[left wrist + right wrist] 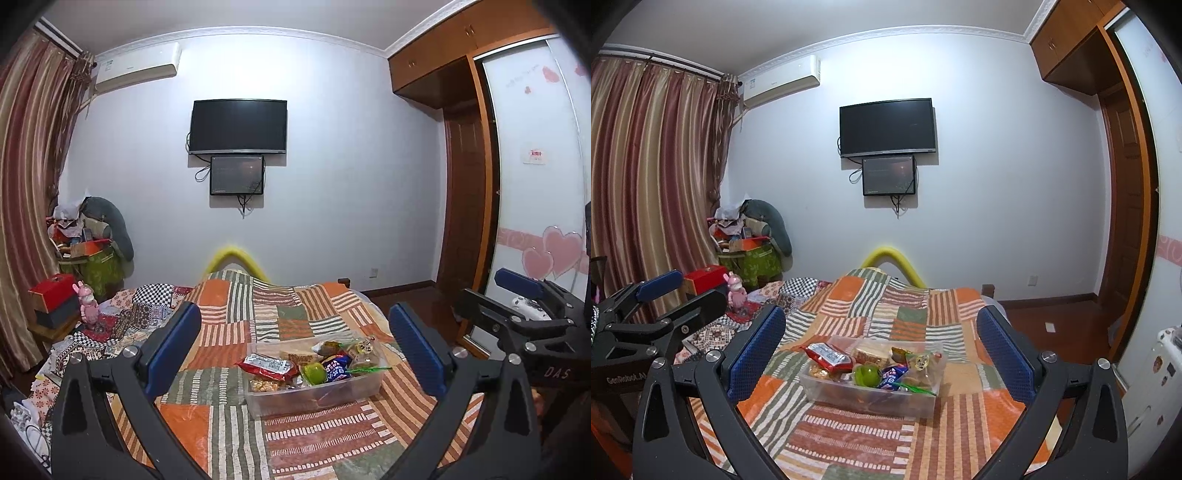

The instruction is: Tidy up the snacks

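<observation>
Your left gripper [295,350] and right gripper [881,350] both spread wide, empty, clear snack box [314,397] mid-quilt [236,321], television [238,125] on far wall, striped curtains [653,177] left.

A: Any text readable?
B: "DAS" is seen on the right gripper [517,291] body; "GenRobot.AI" on the left gripper [679,291] body.
A: Snack packets [829,357]?
B: Print too small, can't be read.

Both wrist views look forward along their own fingers from above the near end of the bed [229,325], facing the far wall with the television [888,127]. Both share the snack container [314,391], near and low; each glimpses the other gripper sideways.
</observation>
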Motion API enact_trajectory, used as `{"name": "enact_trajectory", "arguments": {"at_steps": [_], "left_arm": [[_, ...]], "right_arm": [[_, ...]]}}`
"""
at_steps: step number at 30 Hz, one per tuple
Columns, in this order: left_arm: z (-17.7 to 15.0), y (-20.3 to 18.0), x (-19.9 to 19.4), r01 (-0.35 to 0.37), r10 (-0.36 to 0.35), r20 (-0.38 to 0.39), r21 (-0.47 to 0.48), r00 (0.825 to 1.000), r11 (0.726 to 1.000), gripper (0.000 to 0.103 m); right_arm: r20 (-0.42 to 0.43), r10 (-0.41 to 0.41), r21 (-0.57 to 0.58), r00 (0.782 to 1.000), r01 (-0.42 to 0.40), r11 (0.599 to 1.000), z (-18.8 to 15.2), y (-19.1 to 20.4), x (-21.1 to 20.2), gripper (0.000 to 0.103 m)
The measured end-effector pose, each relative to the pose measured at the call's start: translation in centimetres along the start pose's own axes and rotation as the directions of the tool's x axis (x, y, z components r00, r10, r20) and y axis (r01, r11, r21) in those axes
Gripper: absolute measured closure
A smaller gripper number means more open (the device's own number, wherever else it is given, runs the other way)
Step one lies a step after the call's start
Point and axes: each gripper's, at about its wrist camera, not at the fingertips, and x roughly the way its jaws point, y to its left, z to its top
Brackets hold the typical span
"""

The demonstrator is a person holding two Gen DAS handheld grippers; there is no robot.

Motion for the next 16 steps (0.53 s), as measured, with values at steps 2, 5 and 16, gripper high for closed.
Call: {"name": "enact_trajectory", "arguments": {"at_steps": [2, 5, 16], "left_arm": [[0.06, 0.0, 0.06, 0.001, -0.001, 0.001, -0.004, 1.0, 1.0, 0.0], [0.15, -0.22, 0.18, 0.001, -0.001, 0.0, 0.002, 1.0, 1.0, 0.0], [0.02, -0.17, 0.38, 0.007, -0.007, -0.006, 0.002, 1.0, 1.0, 0.0]], "right_arm": [[-0.005, 0.004, 0.0, 1.0, -0.004, 1.0, -0.04, -0.06, 0.03, 0.0], [-0.008, 0.003, -0.004, 1.0, -0.003, 1.0, -0.06, -0.1, 0.06, 0.0], [-0.015, 0.003, -0.009, 1.0, -0.003, 1.0, -0.12, 0.01, -0.03, 0.0]]}}
